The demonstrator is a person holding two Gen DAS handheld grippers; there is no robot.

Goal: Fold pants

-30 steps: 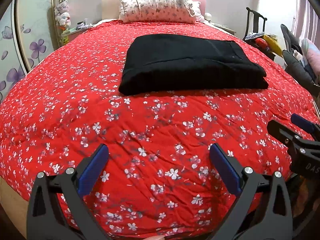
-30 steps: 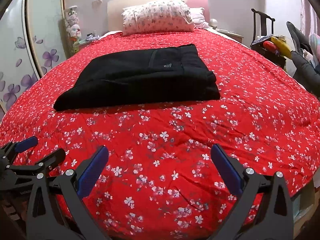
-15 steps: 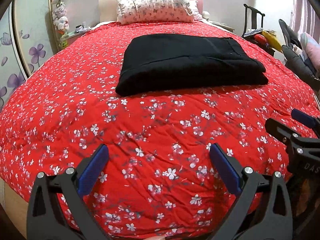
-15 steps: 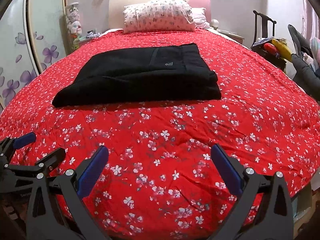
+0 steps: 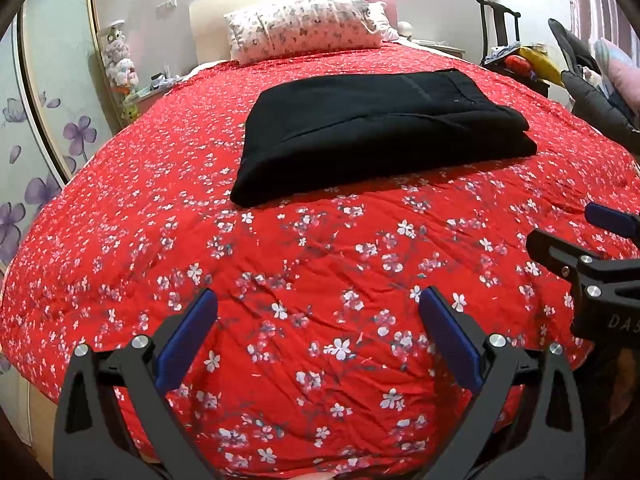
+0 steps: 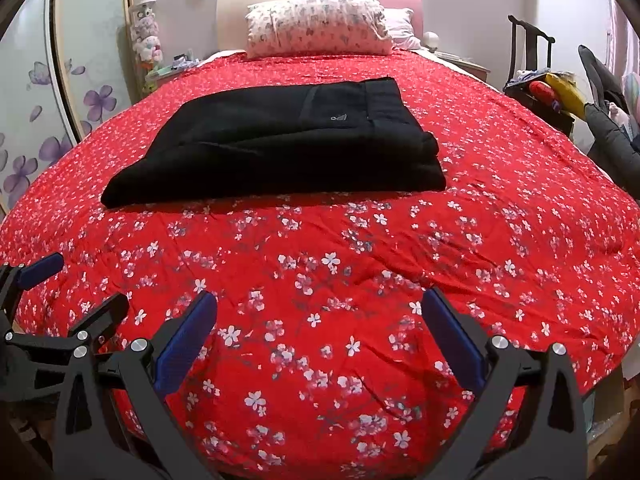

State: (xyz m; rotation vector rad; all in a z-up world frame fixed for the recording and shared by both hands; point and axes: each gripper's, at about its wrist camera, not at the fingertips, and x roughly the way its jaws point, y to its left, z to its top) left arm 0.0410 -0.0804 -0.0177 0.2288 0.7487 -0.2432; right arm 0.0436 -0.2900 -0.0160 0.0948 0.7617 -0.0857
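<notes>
Black pants [image 5: 372, 128] [image 6: 288, 144] lie folded into a thick flat rectangle in the middle of a red floral bedspread [image 5: 320, 264] [image 6: 360, 256]. My left gripper [image 5: 318, 312] hangs open over the bed's near end, well short of the pants, with nothing between its blue pads. My right gripper [image 6: 320, 312] is open too, equally far back and empty. Each gripper shows in the other's view: the right one [image 5: 592, 240] at the right edge, the left one [image 6: 68, 288] at the lower left.
A patterned pillow [image 5: 304, 20] [image 6: 320, 24] lies at the headboard. A wardrobe door with purple flowers [image 5: 48, 144] stands on the left. A dark chair with clutter [image 5: 520, 60] and grey clothing [image 6: 608, 136] sit to the right of the bed.
Both views have tilted up a little, so the pants and pillow sit lower in frame. The pants lie unchanged and both grippers stay open.
</notes>
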